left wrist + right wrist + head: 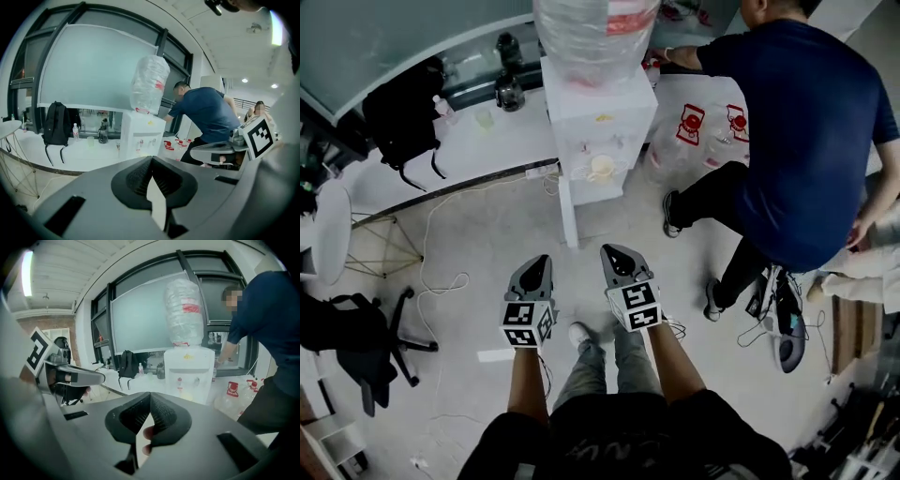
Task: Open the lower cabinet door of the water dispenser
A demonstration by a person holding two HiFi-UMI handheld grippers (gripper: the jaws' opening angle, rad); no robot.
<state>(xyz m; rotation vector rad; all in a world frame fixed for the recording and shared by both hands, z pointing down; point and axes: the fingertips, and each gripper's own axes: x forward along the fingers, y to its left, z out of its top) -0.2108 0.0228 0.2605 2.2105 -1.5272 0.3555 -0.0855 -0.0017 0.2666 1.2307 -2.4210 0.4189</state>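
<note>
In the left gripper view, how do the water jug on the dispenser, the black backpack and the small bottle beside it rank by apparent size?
Largest: the water jug.
Next: the black backpack, clearly smaller.
Smallest: the small bottle.
All three stand far off at about the same distance, so nearness hardly affects the order.

Water dispenser stands at the front edge of the ledge, bottle on top. Backpack sits toward the ledge's left end; jug between backpack and dispenser, nearer the rear edge. Bags lie right of the dispenser, a person standing before them
</note>
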